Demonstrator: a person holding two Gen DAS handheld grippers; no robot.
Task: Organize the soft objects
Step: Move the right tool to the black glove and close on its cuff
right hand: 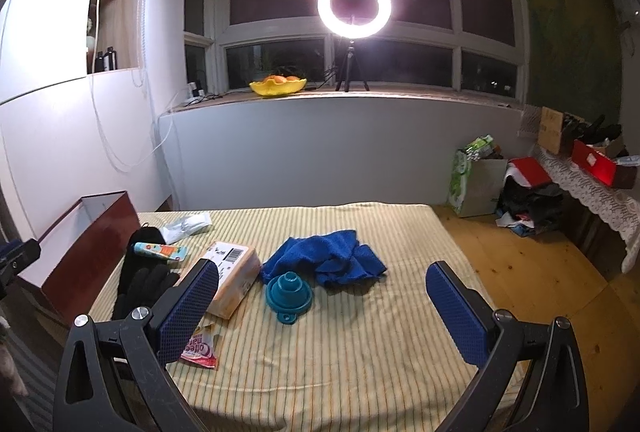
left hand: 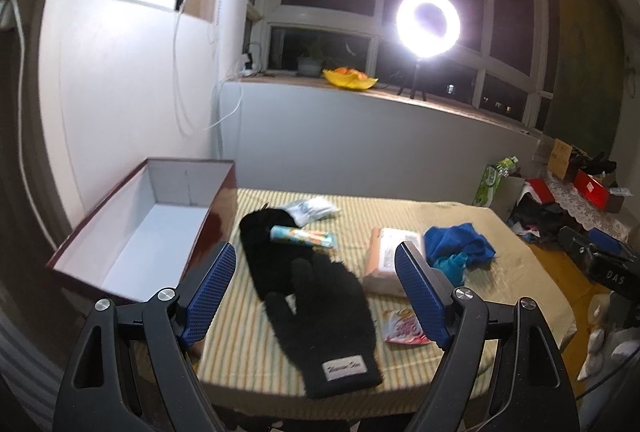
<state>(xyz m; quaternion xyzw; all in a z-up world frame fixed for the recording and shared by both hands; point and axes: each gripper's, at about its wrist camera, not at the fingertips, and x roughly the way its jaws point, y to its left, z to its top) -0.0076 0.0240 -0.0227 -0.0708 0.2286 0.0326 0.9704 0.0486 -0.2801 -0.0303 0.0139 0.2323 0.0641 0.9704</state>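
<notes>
Left wrist view: the fuzzy black knit glove (left hand: 316, 308) lies limp at the counter's near edge, beside the open maroon cardboard box (left hand: 132, 228). Light and floppy, it is probably best pinched mid-palm. The left gripper (left hand: 320, 296) hovers over it, spread wide, empty.

Right wrist view: the crumpled blue terry cloth (right hand: 332, 258) sits mid-counter, soft; grab a raised fold. The right gripper (right hand: 322, 306) gapes, holding nothing.

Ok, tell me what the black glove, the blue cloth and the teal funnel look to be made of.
Black glove: fuzzy knit, probably acrylic or wool; matte, hairy edges, sewn label at the cuff.
Blue cloth: likely microfiber or terry; soft nap, crumpled in loose folds.
Teal funnel: seems silicone or soft plastic; smooth, slightly glossy, stepped rings that suggest it collapses.
</notes>
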